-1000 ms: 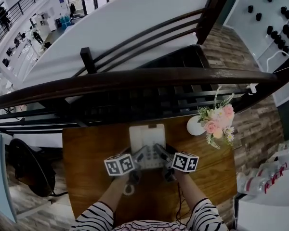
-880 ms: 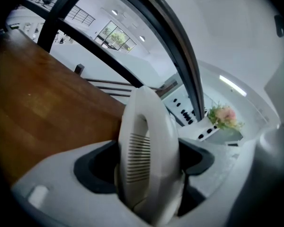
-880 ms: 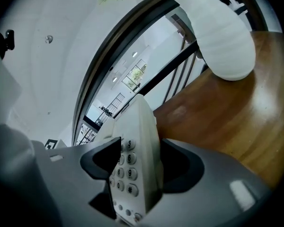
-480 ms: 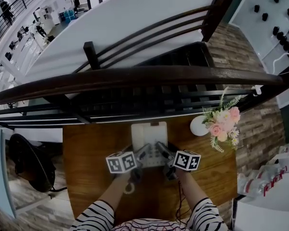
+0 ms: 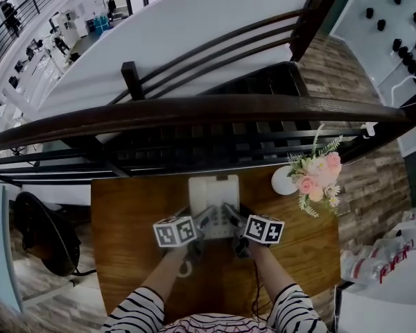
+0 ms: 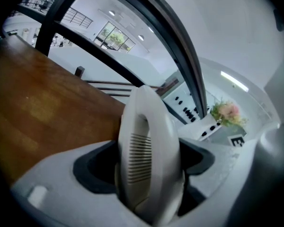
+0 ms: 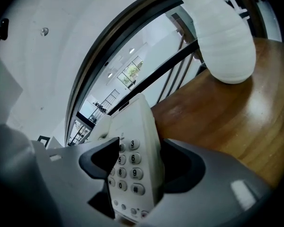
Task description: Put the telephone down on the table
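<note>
A white telephone (image 5: 213, 196) lies flat on the brown wooden table (image 5: 132, 220), near its far edge. Both grippers reach it from the near side. My left gripper (image 5: 201, 222) is shut on the handset (image 6: 149, 155), whose slotted earpiece fills the gap between the dark pads. My right gripper (image 5: 230, 217) straddles the keypad side (image 7: 132, 160). Its jaws are opening, the phone's edge is still between them, and a dark gap shows on the right side.
A white vase (image 5: 283, 180) with pink flowers (image 5: 312, 179) stands on the table's far right; it looms close in the right gripper view (image 7: 222, 37). A dark wooden railing (image 5: 194, 109) runs just beyond the table. A dark stand (image 5: 41, 241) stands on the floor at left.
</note>
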### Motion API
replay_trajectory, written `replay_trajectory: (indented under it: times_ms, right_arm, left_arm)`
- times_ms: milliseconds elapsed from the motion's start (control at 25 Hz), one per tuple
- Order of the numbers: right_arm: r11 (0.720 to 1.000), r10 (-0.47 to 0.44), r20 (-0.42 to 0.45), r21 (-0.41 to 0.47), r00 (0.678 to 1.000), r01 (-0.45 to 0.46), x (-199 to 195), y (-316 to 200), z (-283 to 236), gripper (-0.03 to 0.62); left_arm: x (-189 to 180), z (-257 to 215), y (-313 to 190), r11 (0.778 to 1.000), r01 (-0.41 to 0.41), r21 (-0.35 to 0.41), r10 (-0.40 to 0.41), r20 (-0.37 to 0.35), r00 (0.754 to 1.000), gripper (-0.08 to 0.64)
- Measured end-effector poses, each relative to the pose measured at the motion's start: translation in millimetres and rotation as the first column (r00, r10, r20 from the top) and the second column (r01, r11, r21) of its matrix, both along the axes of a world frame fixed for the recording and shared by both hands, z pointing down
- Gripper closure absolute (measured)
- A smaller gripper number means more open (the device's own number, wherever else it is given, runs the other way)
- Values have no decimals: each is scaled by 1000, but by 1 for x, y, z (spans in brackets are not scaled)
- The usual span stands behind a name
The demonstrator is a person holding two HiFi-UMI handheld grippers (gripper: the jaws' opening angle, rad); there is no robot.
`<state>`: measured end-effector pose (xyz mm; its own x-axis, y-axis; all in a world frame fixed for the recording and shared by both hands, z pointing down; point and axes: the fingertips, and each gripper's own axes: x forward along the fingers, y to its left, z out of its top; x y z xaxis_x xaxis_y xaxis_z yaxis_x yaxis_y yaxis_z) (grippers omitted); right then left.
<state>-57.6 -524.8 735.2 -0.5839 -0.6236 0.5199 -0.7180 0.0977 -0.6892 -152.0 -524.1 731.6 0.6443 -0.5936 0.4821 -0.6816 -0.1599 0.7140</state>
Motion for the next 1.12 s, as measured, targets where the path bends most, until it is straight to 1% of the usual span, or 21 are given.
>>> replay_trajectory:
  times_ms: [320,400,640,800,920,1120]
  right_arm:
    - [1000,-7,-28,11,1000,7,2,5,-1,311]
    - [1000,-2,-41,13,999,3,4,7,-3,310]
    - [1000,5,-54,27,999,-4,6,14,-14,311]
    - [999,9,-74,44,997,-5,12,23,-24,314]
    - [999,2,-74,46,997,1,11,36,-28,319]
    - [997,13,-64,74,998,-8,9,58,-49,351]
  left_arm:
    - [0,2,4,1000,10,9,-10,13,1000,169]
    - [1,2,5,1000,14,16,-14,26,1000,169]
    - [-4,-6,12,998,-4,68,-1,80,997,167]
    - [-9,-15,22,996,-5,88,-5,105,994,167]
    - [-14,-24,35,995,-4,101,-8,122,992,167]
    - [-19,-50,59,986,-5,166,-21,157,987,172]
